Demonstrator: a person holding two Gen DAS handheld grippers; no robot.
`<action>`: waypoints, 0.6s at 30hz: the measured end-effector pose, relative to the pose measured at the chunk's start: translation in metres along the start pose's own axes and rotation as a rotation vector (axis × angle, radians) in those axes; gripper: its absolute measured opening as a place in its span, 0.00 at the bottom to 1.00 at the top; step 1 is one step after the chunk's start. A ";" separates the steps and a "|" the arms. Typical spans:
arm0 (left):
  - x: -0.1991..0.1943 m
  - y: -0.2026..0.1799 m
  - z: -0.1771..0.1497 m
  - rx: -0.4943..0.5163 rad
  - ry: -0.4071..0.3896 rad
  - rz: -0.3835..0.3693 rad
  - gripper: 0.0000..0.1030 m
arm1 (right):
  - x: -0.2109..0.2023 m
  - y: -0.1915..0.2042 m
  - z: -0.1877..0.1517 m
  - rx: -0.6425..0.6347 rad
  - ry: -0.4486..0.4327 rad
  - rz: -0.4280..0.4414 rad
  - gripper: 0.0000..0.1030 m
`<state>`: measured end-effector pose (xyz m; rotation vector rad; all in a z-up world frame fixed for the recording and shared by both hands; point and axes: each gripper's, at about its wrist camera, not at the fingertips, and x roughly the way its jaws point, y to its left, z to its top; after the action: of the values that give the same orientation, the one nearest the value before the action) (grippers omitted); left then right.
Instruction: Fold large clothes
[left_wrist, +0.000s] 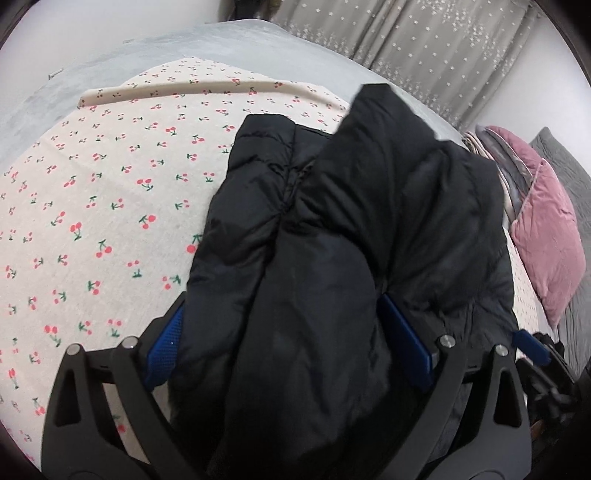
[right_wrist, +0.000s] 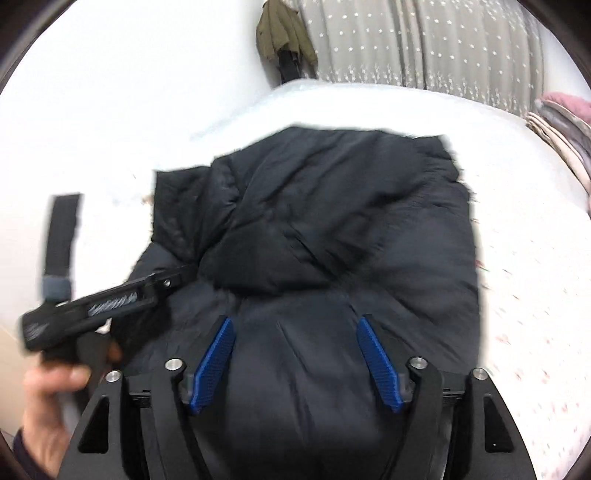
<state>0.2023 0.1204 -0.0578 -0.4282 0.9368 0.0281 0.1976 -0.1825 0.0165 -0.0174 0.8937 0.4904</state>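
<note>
A black puffer jacket (left_wrist: 332, 229) lies bunched on a cherry-print sheet (left_wrist: 92, 192). My left gripper (left_wrist: 288, 332) has its blue fingers (left_wrist: 164, 347) spread wide on either side of a thick fold of the jacket; whether they press it is hard to tell. In the right wrist view the jacket (right_wrist: 332, 229) lies folded in a heap, and my right gripper (right_wrist: 295, 354) has its blue fingers (right_wrist: 376, 362) apart around the near jacket edge. The left gripper's body (right_wrist: 96, 302) shows at left, held by a hand (right_wrist: 48, 406).
A grey blanket (left_wrist: 129, 62) covers the far bed. Pink pillows (left_wrist: 546, 236) and stacked bedding lie at right. Star-print curtains (left_wrist: 424, 44) hang behind. An olive garment (right_wrist: 284, 29) hangs on the wall.
</note>
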 end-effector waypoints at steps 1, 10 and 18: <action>-0.005 -0.001 -0.001 0.010 0.004 -0.010 0.95 | -0.013 -0.012 -0.006 0.022 -0.007 -0.007 0.77; -0.048 0.012 -0.029 -0.018 0.054 -0.202 0.95 | -0.042 -0.123 -0.089 0.450 -0.042 0.094 0.78; -0.053 0.031 -0.049 -0.082 0.127 -0.321 0.95 | -0.040 -0.111 -0.081 0.478 -0.021 0.210 0.78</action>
<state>0.1259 0.1396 -0.0522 -0.6580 0.9844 -0.2560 0.1629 -0.3152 -0.0252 0.5208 0.9792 0.4596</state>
